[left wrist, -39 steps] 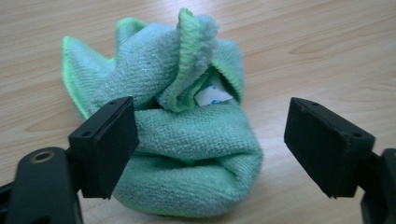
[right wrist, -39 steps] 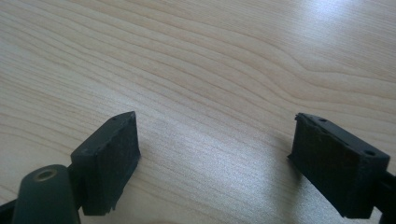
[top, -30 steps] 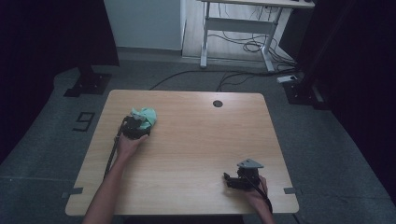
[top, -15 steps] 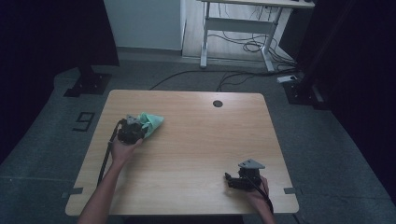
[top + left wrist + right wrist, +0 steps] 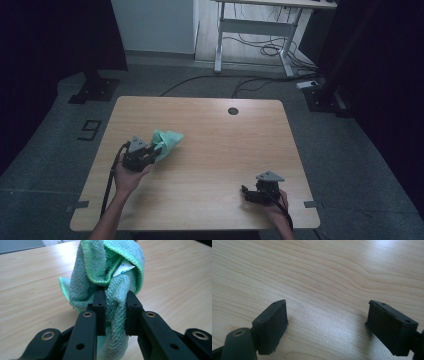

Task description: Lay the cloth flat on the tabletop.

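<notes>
Your left gripper [image 5: 152, 156] sits in the left half of the high view, a little below the middle, and it is clamped on the green cloth [image 5: 166, 141]. In the left gripper view the two black jaws of that gripper [image 5: 114, 312] pinch a bunched fold of the cloth [image 5: 110, 277] between them at the centre of the frame, and the rest of the fabric rises in loose folds toward the top edge. A small white tag [image 5: 122, 268] peeks out of the folds, right of centre near the top. In the high view the cloth spreads up and to the right from the jaws, over the wooden table [image 5: 225, 150]; from this angle it is hard to tell whether its far edge rests on the wood or hangs just above it.

Your right gripper [image 5: 246, 192] is in the lower right of the high view, near the table's front edge and well apart from the cloth. In the right gripper view the gripper [image 5: 327, 322] has its jaws spread wide with nothing between them but bare wood grain [image 5: 324, 277].

A dark round hole [image 5: 233, 111] marks the table near its far edge, upper centre of the high view.
</notes>
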Action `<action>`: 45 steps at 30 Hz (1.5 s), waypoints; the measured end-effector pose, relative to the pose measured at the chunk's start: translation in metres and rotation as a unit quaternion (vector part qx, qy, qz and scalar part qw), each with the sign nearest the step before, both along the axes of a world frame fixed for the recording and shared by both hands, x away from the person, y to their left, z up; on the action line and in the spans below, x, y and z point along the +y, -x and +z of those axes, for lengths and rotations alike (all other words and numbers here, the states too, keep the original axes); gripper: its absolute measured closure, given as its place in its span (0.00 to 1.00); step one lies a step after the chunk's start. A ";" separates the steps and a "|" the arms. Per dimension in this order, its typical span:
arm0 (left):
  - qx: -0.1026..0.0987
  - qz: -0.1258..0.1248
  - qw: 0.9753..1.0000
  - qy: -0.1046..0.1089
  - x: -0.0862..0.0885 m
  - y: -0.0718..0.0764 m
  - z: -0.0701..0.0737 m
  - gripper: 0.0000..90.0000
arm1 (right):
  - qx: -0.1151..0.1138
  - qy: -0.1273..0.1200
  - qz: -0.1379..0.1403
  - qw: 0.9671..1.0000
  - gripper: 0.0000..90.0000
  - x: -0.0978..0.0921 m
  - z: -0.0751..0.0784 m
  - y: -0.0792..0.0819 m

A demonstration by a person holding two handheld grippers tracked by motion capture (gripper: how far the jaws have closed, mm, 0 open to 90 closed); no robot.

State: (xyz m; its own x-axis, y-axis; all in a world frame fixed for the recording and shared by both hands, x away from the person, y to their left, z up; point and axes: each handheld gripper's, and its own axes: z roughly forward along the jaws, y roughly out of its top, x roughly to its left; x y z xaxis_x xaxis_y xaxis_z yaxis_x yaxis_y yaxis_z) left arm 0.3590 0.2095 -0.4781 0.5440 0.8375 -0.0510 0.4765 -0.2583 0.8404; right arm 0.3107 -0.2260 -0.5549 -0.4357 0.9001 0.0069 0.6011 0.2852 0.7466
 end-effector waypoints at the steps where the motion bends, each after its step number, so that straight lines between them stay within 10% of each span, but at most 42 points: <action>1: 0.001 -0.005 1.000 0.003 -0.002 0.004 -0.001 0.83 | 0.000 0.000 0.000 1.000 0.20 0.000 0.000 0.000; 12: 0.009 -0.054 0.998 0.028 -0.038 0.039 -0.022 0.83 | 0.001 -0.002 -0.005 1.000 0.20 -0.004 0.000 0.002; 29: 0.022 -0.115 0.993 -0.008 -0.098 0.053 -0.042 0.83 | -0.001 0.000 -0.001 1.000 0.21 -0.004 0.000 0.004; 42: 0.036 -0.115 0.993 -0.013 -0.106 0.049 -0.053 0.79 | -0.002 0.000 0.003 1.000 0.21 -0.002 0.000 0.004; 45: 0.016 -0.107 0.994 -0.012 -0.110 0.052 -0.054 0.60 | -0.002 0.000 0.002 1.000 0.21 -0.002 0.000 0.004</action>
State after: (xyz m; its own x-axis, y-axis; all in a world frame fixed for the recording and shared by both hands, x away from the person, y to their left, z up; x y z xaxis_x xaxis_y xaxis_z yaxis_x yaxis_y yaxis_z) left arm 0.3072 0.0995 -0.5319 0.7080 0.7042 -0.0531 0.4350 -0.3757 0.8183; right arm 0.3067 -0.2282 -0.5545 -0.4402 0.8979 0.0050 0.5973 0.2886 0.7483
